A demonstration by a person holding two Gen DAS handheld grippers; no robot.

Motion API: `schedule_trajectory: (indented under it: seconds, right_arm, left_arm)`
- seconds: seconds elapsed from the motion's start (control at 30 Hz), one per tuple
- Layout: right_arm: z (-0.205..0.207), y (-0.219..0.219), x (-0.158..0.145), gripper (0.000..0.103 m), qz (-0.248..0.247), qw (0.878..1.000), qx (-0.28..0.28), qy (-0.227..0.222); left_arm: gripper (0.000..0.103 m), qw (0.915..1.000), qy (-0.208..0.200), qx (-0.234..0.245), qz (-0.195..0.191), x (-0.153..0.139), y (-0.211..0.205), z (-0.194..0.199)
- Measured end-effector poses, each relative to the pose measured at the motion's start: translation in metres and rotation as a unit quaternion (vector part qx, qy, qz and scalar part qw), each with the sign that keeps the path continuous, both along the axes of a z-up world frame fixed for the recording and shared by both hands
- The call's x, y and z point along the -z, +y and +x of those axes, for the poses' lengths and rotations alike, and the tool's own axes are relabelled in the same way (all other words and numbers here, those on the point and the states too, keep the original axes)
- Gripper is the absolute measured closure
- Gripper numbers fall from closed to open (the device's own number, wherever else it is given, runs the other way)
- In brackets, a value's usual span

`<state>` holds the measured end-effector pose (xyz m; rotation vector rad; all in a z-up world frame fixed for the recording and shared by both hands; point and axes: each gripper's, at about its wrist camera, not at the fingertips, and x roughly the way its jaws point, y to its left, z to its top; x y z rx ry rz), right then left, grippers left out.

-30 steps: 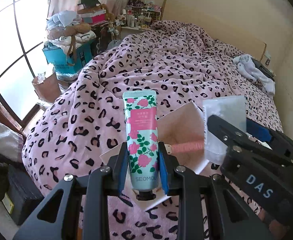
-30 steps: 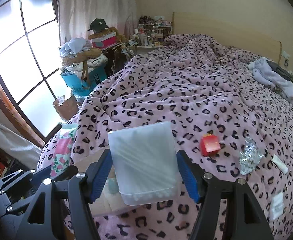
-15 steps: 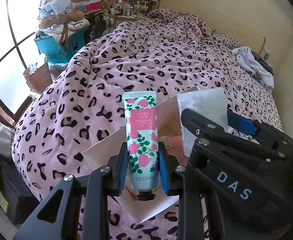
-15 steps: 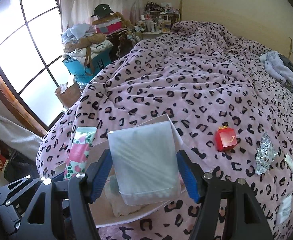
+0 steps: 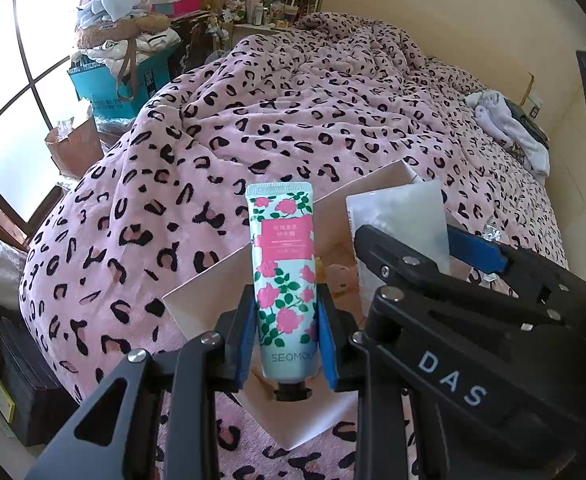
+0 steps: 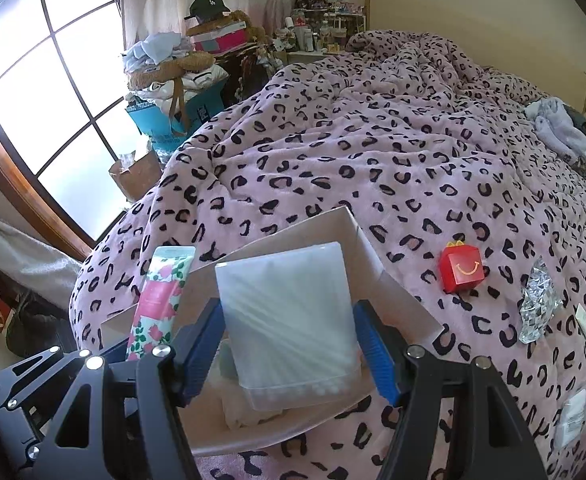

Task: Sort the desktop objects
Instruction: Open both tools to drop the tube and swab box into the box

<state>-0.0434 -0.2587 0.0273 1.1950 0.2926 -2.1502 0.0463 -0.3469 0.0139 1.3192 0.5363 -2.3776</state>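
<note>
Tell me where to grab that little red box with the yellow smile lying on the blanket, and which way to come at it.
Grip the red box across its two flat side walls, below the yellow handle on top, probably coming down from above. It sits apart on the blanket, with the crumpled foil off to its right, so both sides look open for the fingers.

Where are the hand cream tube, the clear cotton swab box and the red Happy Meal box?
hand cream tube (image 5: pixel 283 276), left wrist view, on its rose-printed body above the pads.
clear cotton swab box (image 6: pixel 289 320), right wrist view, centre of its front face.
red Happy Meal box (image 6: pixel 463 270), right wrist view, on the face with the yellow smile.
</note>
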Motion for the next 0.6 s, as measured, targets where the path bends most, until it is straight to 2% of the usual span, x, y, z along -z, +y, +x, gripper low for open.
schedule_trajectory:
  seconds: [0.6]
  right_arm:
    - [-0.0014, -0.0041, 0.0093, 0.035, 0.012, 1.0, -0.003, -0.008]
  left_arm:
    - [0.075, 1.0, -0.006, 0.0, 0.002, 0.0034, -0.0018, -0.0008]
